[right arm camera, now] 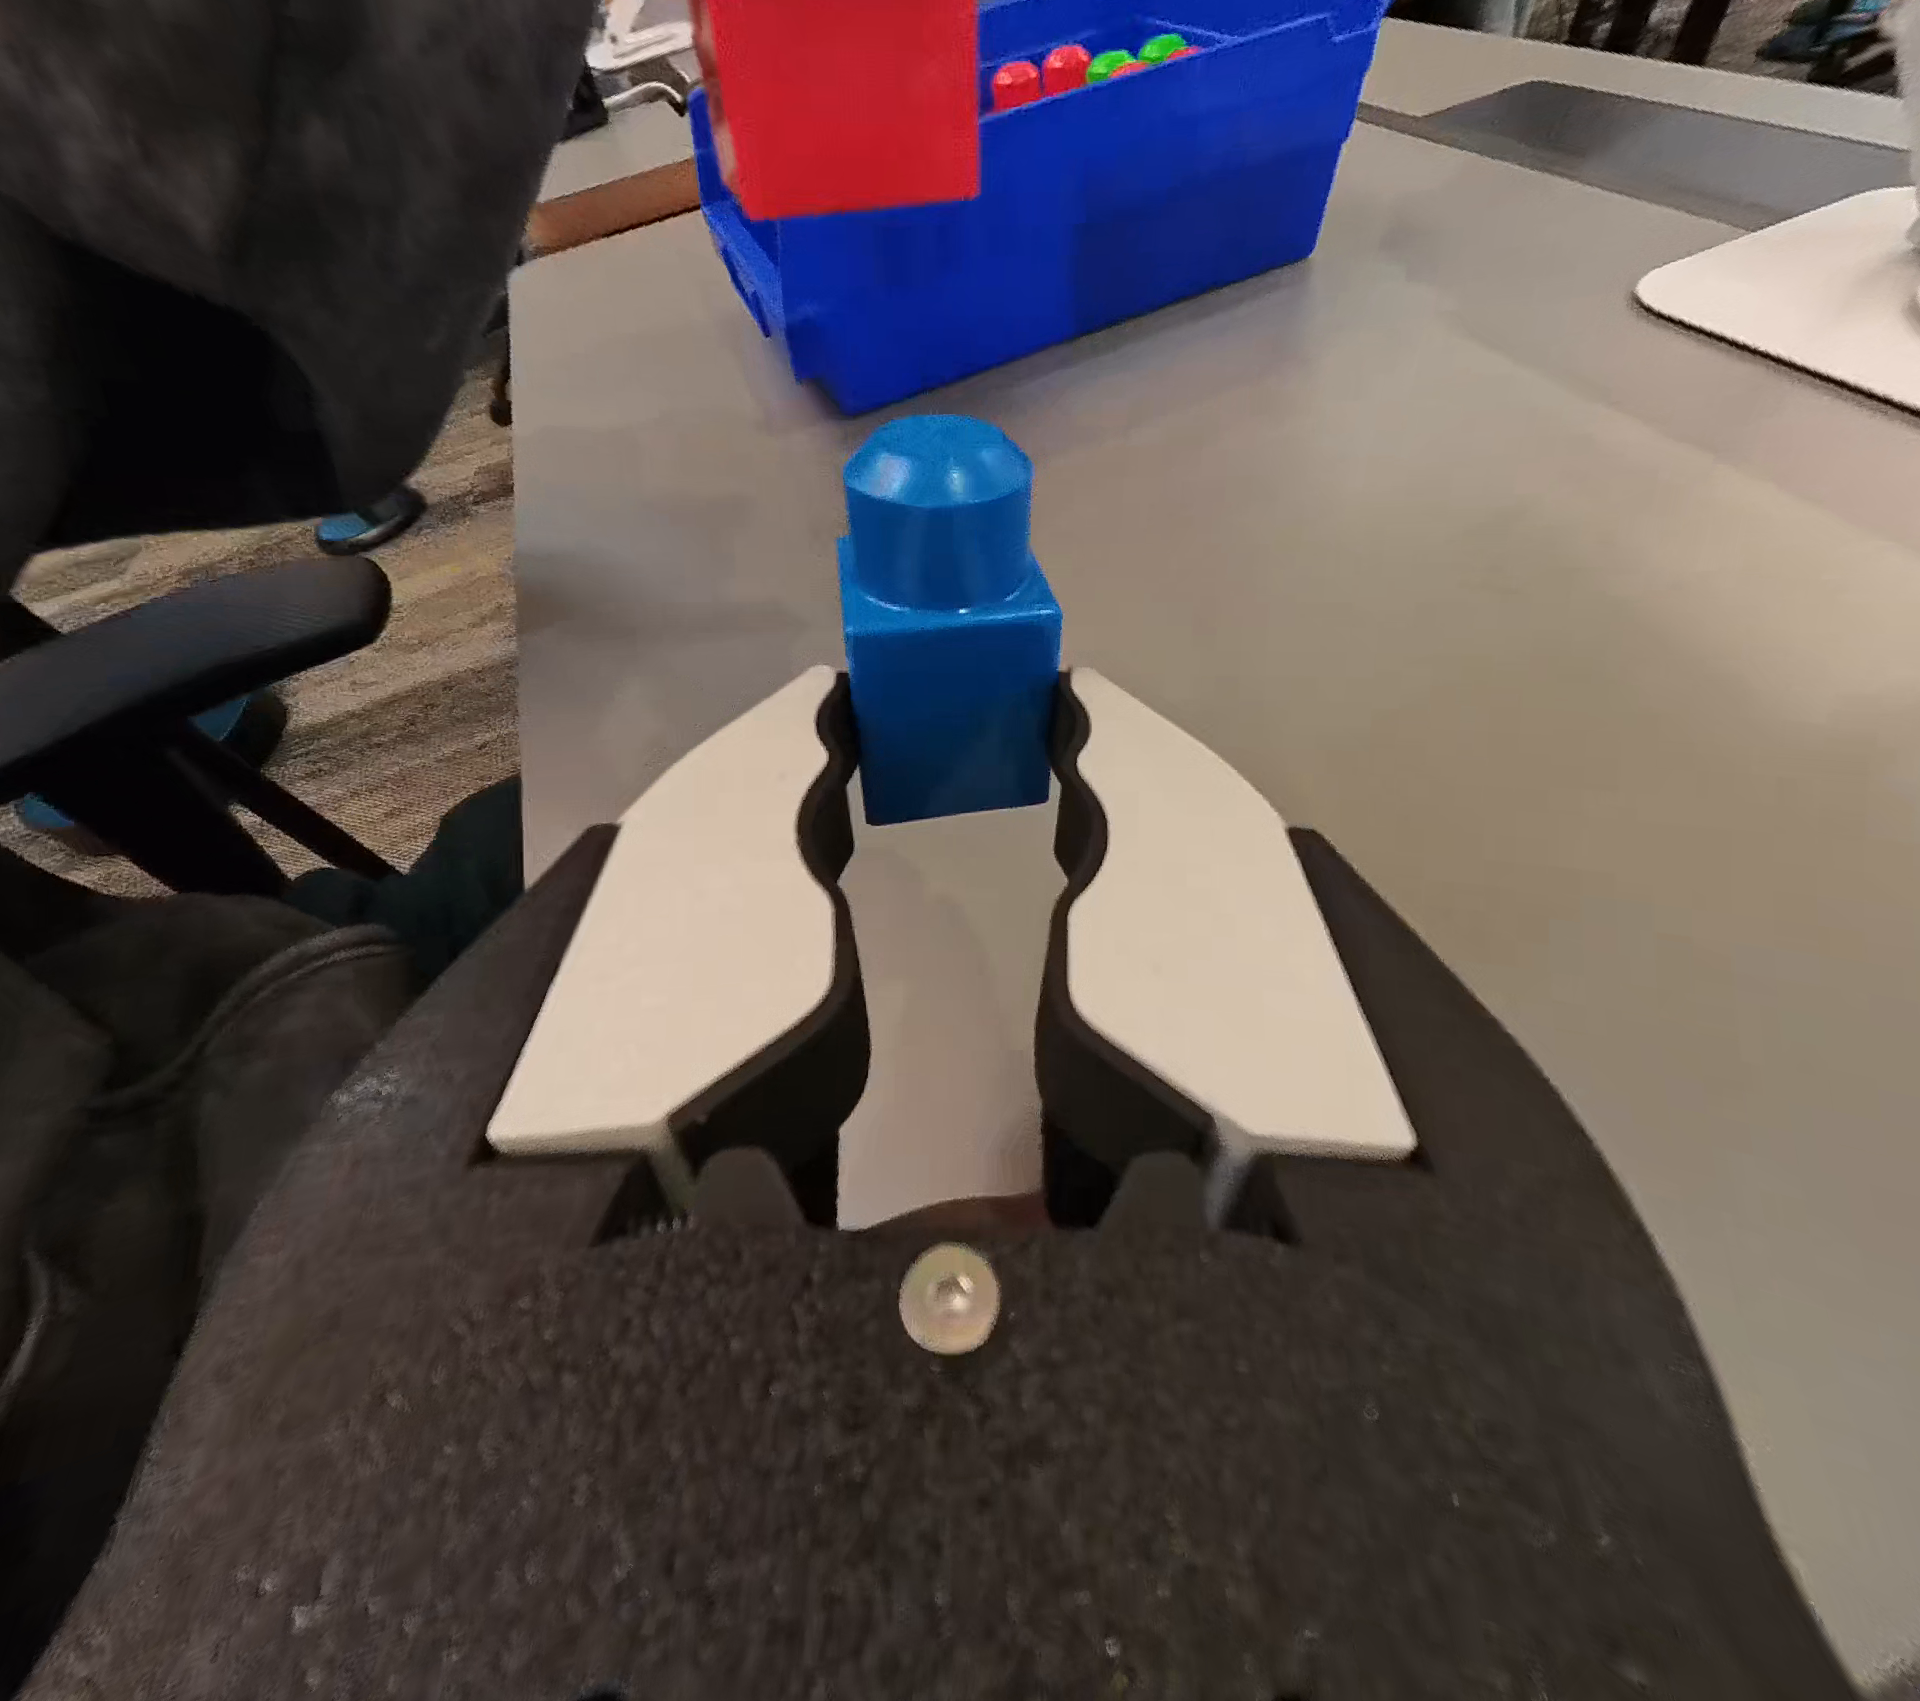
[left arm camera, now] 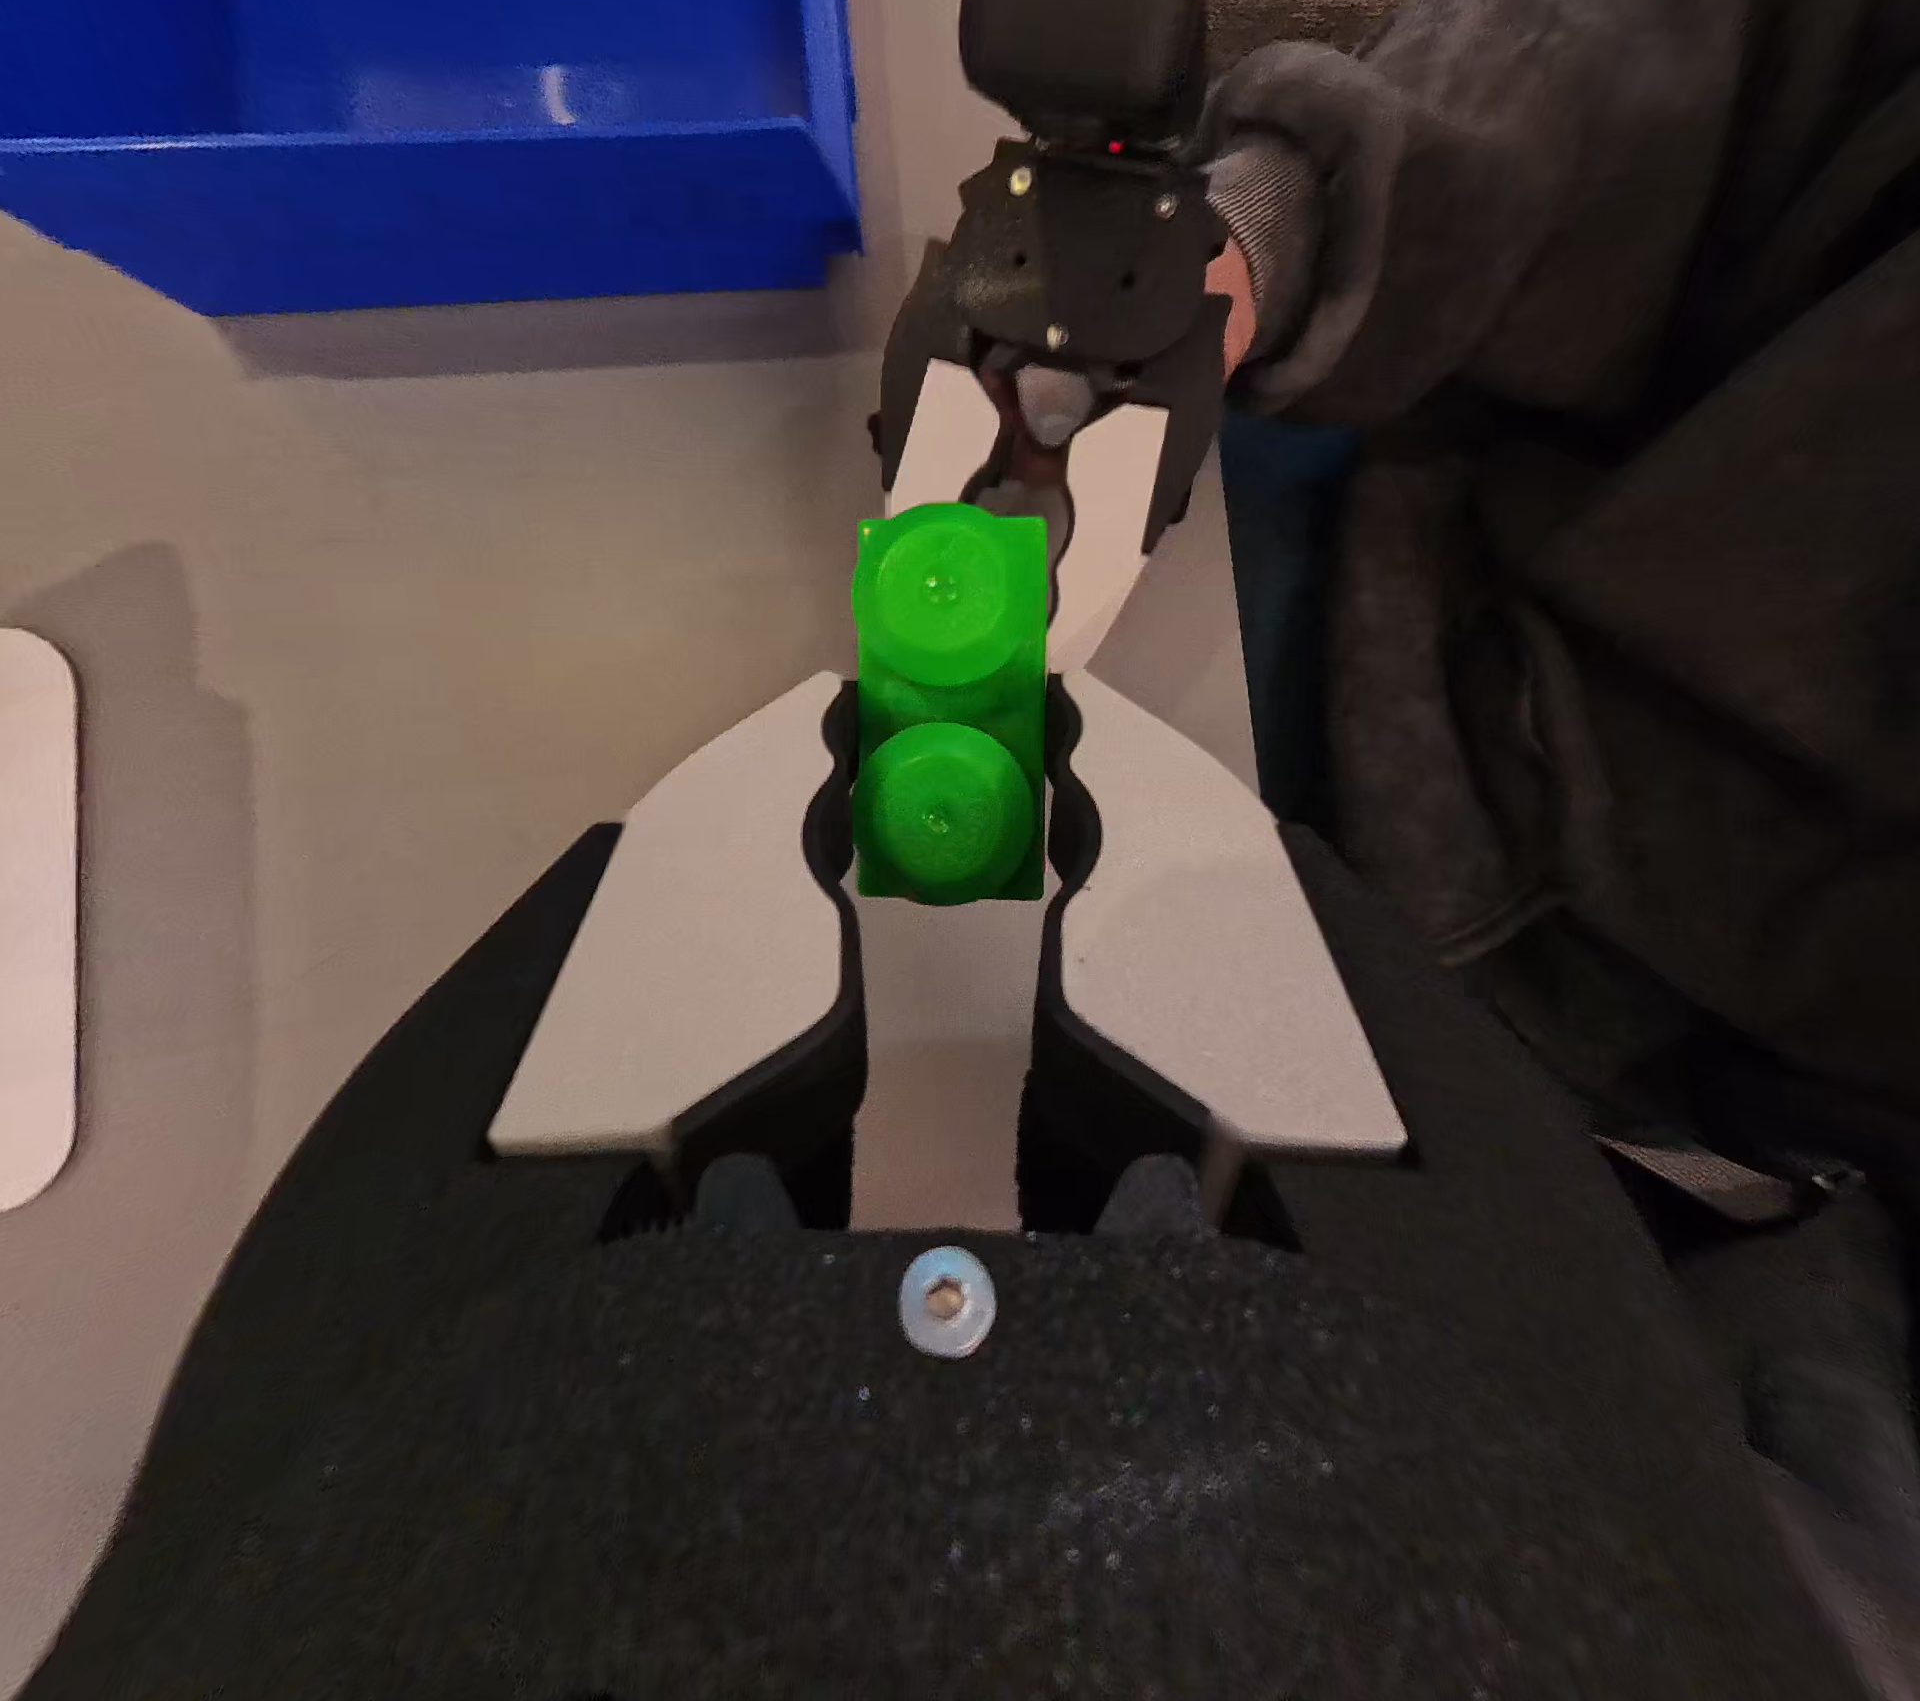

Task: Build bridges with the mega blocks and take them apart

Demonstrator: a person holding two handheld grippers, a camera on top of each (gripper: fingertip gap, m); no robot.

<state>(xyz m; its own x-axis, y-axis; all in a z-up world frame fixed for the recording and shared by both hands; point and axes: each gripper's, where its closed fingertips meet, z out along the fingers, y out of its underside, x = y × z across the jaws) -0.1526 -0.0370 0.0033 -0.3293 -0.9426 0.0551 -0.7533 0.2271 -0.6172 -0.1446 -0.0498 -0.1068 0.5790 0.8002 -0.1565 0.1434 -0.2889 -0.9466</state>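
Note:
In the left wrist view my left gripper (left arm camera: 948, 778) looks straight down and is shut on a green two-stud block (left arm camera: 948, 695), studs facing the camera. Beyond it my right gripper (left arm camera: 1039, 498) points towards the green block; what it holds is hidden there. In the right wrist view my right gripper (right arm camera: 951, 747) is shut on a blue one-stud block (right arm camera: 948, 664), upright, above the grey table (right arm camera: 1351, 716). A red block (right arm camera: 831, 10) hangs in the air above and beyond it; what holds it is out of frame.
A blue bin (right arm camera: 1039, 249) with red and green blocks inside stands farther back on the table; it also shows in the left wrist view (left arm camera: 416, 217). A white flat base (right arm camera: 1787, 301) lies right. The table edge, a chair (right arm camera: 156, 675) and a dark sleeve (left arm camera: 1558, 301) are nearby. A person stands behind. There is about 12 cm between the tips of the two grippers.

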